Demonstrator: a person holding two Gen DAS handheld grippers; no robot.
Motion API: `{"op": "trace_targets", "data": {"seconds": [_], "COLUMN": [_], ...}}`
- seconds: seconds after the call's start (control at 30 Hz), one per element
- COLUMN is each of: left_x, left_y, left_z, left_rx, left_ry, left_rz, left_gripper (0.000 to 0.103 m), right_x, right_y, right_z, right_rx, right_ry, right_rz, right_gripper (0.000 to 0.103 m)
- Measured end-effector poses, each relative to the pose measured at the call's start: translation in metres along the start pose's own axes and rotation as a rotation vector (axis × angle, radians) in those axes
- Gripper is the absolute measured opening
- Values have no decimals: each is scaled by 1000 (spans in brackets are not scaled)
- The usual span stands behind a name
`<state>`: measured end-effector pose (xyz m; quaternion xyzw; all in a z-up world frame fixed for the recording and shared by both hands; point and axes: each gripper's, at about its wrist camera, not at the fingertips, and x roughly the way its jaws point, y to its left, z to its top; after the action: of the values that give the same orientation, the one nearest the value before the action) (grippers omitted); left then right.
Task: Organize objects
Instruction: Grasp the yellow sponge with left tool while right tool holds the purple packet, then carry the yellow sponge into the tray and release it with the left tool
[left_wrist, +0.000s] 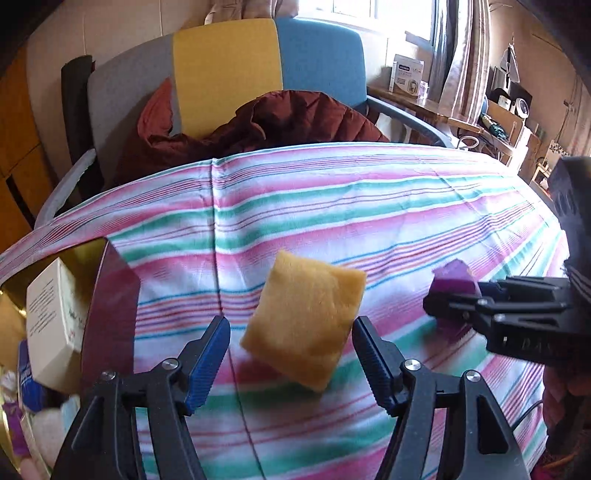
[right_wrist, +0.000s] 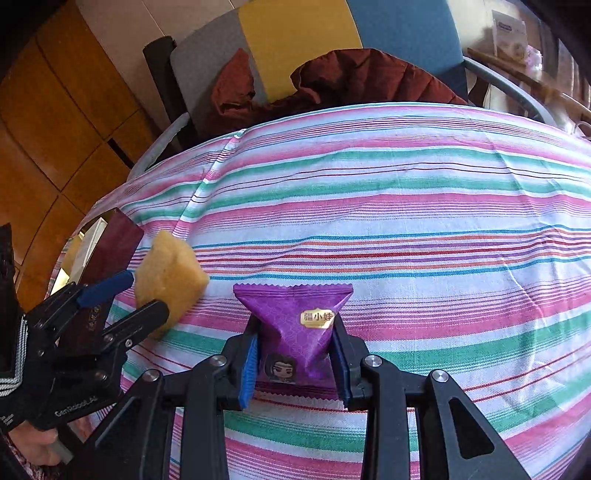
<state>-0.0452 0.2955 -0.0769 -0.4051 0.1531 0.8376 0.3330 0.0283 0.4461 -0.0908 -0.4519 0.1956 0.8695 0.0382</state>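
On the striped cloth (left_wrist: 332, 206) lies a yellow pad (left_wrist: 304, 321), tilted like a diamond, between the wide-spread fingers of the left gripper (left_wrist: 290, 354) — neither blue pad touches it. Just right of it the right gripper (right_wrist: 295, 365) is clamped on a purple packet (right_wrist: 295, 325), its pads pressing both sides; the packet bears a gold label and a small cartoon figure, and its serrated lower edge rests on the cloth. At the cloth's left edge stands a box (left_wrist: 114, 295) with a dark red wall, holding a white carton (left_wrist: 55, 317) and other items too blurred to tell. Beyond the table a chair (left_wrist: 225, 70) carries a brown jacket (left_wrist: 288, 118).
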Motion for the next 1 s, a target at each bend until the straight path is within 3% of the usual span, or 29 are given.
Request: {"op": "trace_targets", "data": {"seconds": [0.17,0.37,0.5,0.7,1.0], "left_x": [11,21,23,19,0], "left_y": [-5,-5,2,9,-2], "left_z": [4,1,0,-7,-23], "left_rx": [48,17,-23,-67,-45], "left_ry": [-8,-12,-24,-44,-99], "left_rz": [-15,-66,-55,-49,5], "left_gripper": [70,69,59,56,56], "right_x": [2,2,2,3,5], "right_y": [2,2,2,4,5], "right_z": [0,1,1,0,0], "right_rx": [-7,-7,-8,-26,-34], "right_ry": [2,2,2,-3,-12], "right_rz": [-7,-8,-8,-21,-35], "right_gripper": [35,35,35,35,35]}}
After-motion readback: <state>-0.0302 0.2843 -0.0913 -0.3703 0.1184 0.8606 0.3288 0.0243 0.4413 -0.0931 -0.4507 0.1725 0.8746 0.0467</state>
